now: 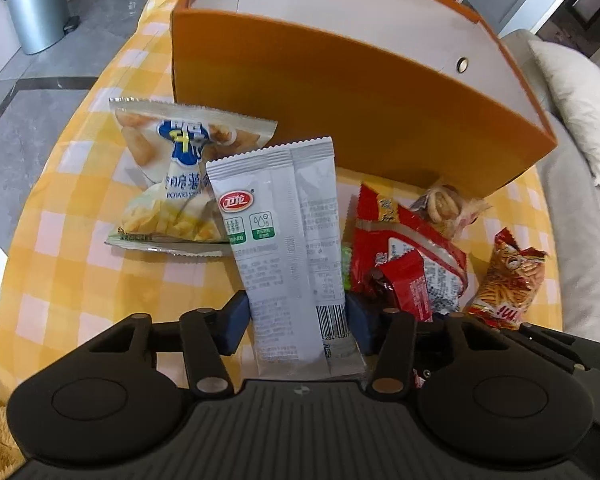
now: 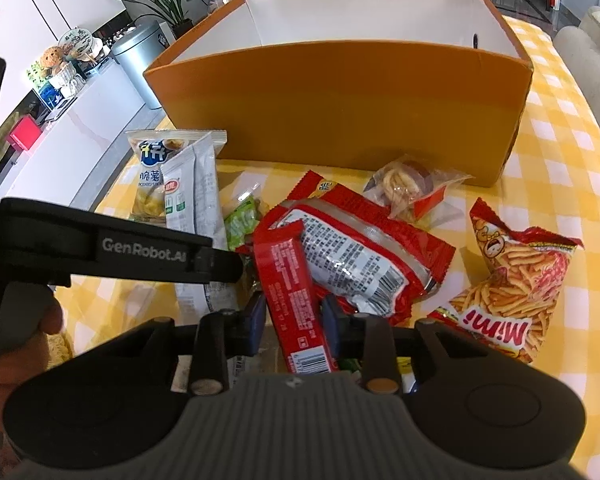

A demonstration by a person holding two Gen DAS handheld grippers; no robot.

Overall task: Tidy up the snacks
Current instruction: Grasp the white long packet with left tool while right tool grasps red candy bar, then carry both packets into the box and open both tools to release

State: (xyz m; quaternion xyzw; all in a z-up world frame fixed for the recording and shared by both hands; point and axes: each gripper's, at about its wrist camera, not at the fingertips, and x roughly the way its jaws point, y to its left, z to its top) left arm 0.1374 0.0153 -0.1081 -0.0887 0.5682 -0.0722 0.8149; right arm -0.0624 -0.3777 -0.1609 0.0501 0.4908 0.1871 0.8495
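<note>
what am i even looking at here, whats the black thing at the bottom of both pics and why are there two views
The black thing is a hand-held gripper with a camera on it; a person holds one in each hand. Each picture looks forward along one gripper's two fingers.

The left gripper is closed on a grey-white snack packet. The right gripper is closed on a slim red packet.

Both look over a yellow checked tablecloth with loose snacks: a potato chips bag, a larger red bag, a Mimi fries bag and a clear pastry wrapper. Behind them stands an open orange box, probably where the snacks go.
</note>
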